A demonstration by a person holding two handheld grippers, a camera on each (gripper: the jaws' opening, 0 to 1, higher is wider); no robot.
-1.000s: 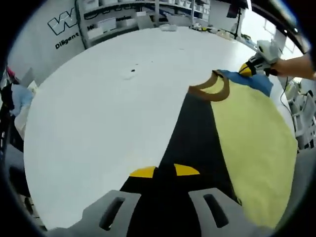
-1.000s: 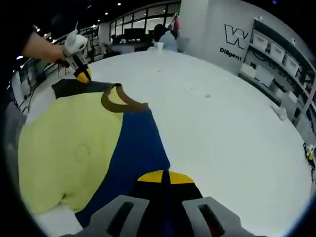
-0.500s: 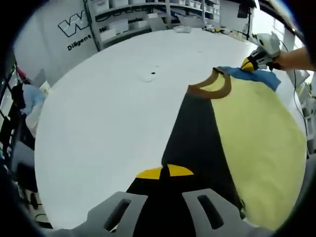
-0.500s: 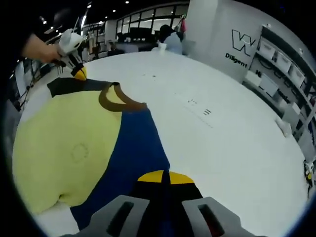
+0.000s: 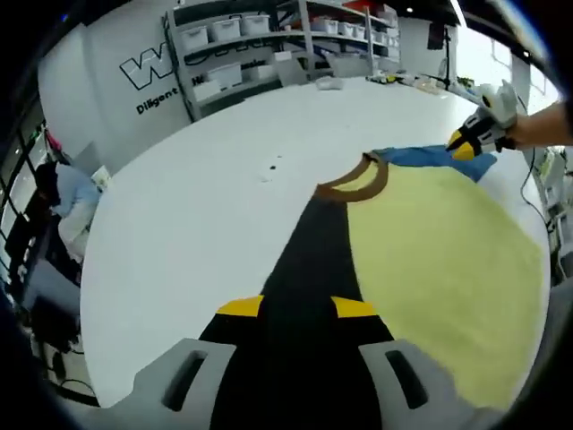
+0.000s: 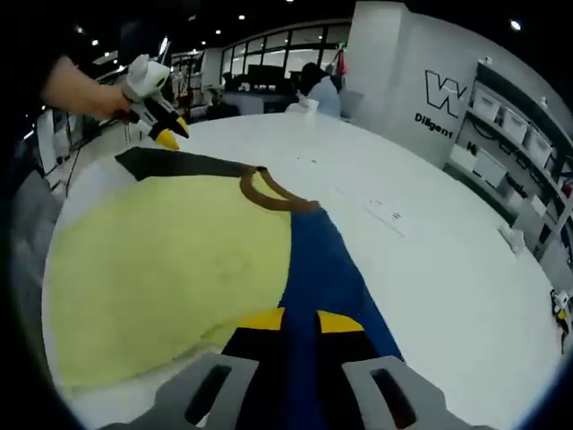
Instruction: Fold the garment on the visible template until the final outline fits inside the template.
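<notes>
Yellow garment [image 5: 448,251] stretched flat; both grippers' jaws clenched on sleeve edges; white table [image 5: 197,215] bare around.

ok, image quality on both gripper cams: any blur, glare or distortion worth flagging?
Left gripper view: strong fisheye bending of the table edge, blown-out window glare at upper right, garment sharp. Right gripper view: dim upper left with ceiling spotlights, same curvature, garment evenly lit without hard shadows.

shirt [image 5: 439,251]: pale yellow body, brown collar, one sleeve black, other blue
table [image 5: 197,224]: plain white
gripper tips [image 6: 295,320]: yellow
</notes>
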